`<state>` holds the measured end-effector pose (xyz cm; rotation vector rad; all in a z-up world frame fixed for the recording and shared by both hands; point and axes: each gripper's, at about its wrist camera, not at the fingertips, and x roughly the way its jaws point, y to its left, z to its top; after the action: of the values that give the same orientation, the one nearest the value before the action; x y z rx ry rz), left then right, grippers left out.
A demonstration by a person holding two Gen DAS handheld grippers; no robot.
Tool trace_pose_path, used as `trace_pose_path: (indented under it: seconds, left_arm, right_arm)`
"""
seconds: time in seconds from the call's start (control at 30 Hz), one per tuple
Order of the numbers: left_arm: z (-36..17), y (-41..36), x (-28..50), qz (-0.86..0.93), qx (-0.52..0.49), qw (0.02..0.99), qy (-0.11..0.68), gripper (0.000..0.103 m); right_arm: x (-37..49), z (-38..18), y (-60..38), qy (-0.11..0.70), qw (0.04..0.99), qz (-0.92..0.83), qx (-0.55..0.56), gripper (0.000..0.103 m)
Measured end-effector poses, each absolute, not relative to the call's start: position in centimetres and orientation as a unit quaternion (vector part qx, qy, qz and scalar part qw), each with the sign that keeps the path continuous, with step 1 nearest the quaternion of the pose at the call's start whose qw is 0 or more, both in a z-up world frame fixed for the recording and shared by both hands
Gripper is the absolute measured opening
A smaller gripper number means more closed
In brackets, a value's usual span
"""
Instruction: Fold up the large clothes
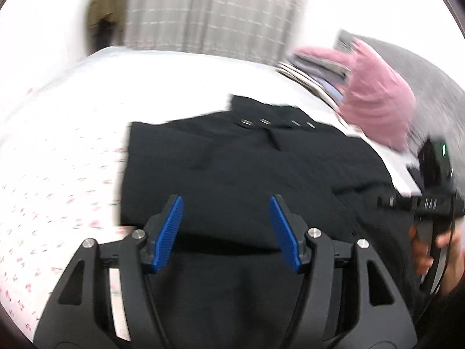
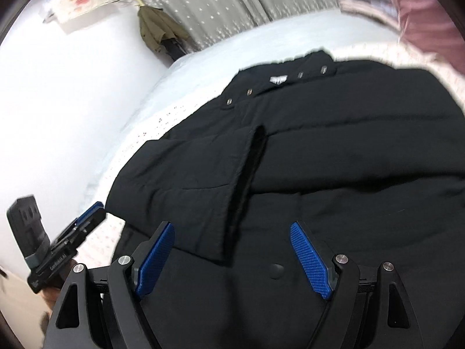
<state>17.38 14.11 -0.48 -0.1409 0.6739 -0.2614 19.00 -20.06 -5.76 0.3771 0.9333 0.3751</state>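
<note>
The bed (image 1: 72, 133) carries everything, its flat white printed cover giving room to spread a big garment. The black jacket (image 2: 319, 151) lies across it, collar toward 12 o'clock in both views, one sleeve laid over the body, likely a fold already begun. At 2 o'clock in the left view a stack of clothes (image 1: 375, 99) sits by the bed's edge, probably finished pieces.

The left hand-held gripper (image 1: 226, 226) hangs over the jacket's near hem, pads moderately apart, nothing between them. The right hand-held gripper (image 2: 232, 256) stands wide, empty too.

Blur smears both views. The jacket's hem is cut off, the collar label unreadable.
</note>
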Motion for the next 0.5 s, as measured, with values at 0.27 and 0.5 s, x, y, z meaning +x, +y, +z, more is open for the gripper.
trace_pose_path:
  seconds: [0.27, 0.5]
  left_arm:
    - [-1.8, 21.7, 19.2, -0.031, -0.156, 0.937, 0.313, 0.063]
    - [-3.4, 20.9, 20.5, -0.009, -0.167, 0.934, 0.317, 0.042]
  right_arm:
    - [23.1, -9.1, -14.8, 0.486, 0.833, 0.198, 0.174, 0.014]
    - [24.8, -0.9, -16.9, 0.394, 0.89, 0.196, 0.116, 0.011]
